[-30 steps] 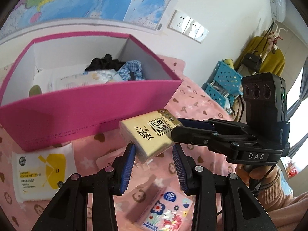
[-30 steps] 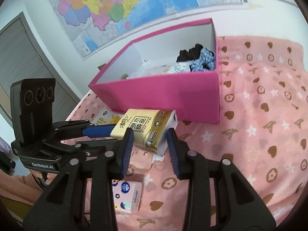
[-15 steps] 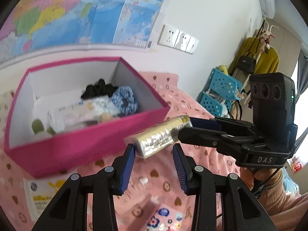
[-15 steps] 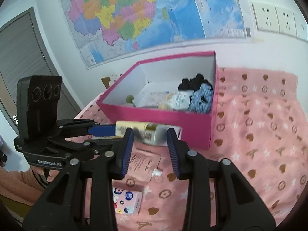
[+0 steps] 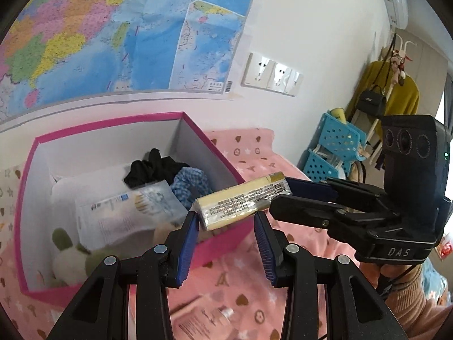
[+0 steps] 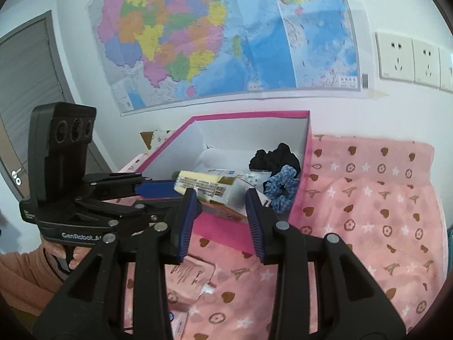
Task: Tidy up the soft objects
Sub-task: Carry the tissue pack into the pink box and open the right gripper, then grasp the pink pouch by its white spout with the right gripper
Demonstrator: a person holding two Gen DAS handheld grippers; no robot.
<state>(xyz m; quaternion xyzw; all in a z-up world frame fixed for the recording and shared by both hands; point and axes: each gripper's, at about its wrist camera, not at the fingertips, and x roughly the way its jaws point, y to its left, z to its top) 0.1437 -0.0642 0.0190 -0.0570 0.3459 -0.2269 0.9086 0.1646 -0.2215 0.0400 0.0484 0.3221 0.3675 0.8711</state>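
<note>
A yellow tissue pack (image 5: 243, 201) hangs in the air over the near right rim of the pink box (image 5: 220, 243). My left gripper (image 5: 225, 226) and my right gripper (image 6: 222, 201) each pinch an end of the pack (image 6: 209, 189). The box holds a black cloth (image 5: 153, 167), a blue checked scrunchie (image 5: 189, 184), a clear plastic packet (image 5: 127, 212) and a green-and-white plush (image 5: 70, 257). The right gripper's body (image 5: 368, 215) shows in the left wrist view, and the left gripper's body (image 6: 85, 192) in the right wrist view.
The box stands on a pink patterned cloth (image 6: 368, 198) against a wall with a map. A flat pink packet (image 6: 187, 280) and a small printed tissue pack (image 6: 178, 320) lie on the cloth in front of the box. Blue baskets (image 5: 331, 153) stand at the right.
Both grippers have lifted the yellow tissue pack from in front of the box up and forward, over its near rim. The views now look down into the box.
</note>
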